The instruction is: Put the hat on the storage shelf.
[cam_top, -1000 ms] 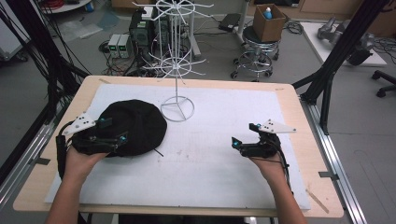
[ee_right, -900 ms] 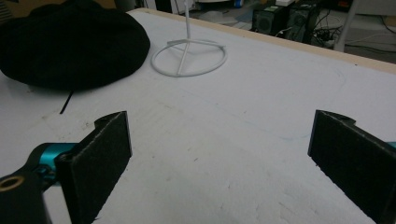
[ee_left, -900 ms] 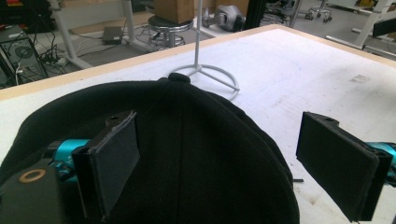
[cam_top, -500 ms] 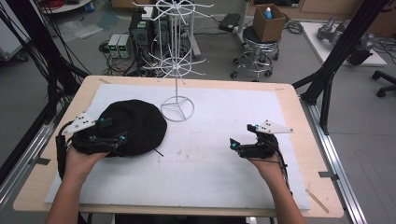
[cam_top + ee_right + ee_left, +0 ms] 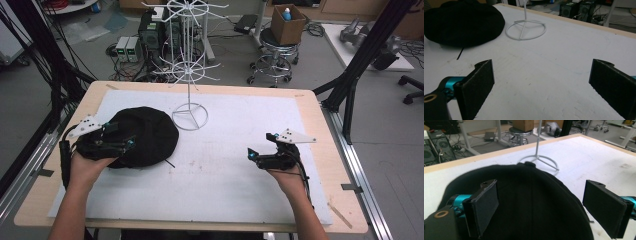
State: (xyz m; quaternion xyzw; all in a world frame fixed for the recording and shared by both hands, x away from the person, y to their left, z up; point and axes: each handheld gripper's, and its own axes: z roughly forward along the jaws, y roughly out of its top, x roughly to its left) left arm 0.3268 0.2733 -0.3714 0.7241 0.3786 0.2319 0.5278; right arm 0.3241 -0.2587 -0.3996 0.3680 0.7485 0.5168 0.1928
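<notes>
The left gripper [image 5: 117, 145] lies low over the black cap [image 5: 145, 132], jaws spread wide on either side of its crown. The right gripper [image 5: 257, 155] hovers well apart, jaws wide and empty, above bare white mat [image 5: 225, 185]. The wire rack [image 5: 190, 67] stands beyond both, near the cap.

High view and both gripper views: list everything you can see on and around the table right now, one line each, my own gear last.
hat: one, black, left part of the white mat, under the left gripper.
wire stand: one, white, ring base on the mat beside the hat, toward the far edge.
mat: one, white, covering most of the table.
table: one, pale wood rim.
stool: one, grey, on the floor beyond the table.
cardboard box: one, brown, on the stool.
left gripper: one, black jaws open, over the hat.
right gripper: one, black jaws open, over bare mat.
</notes>
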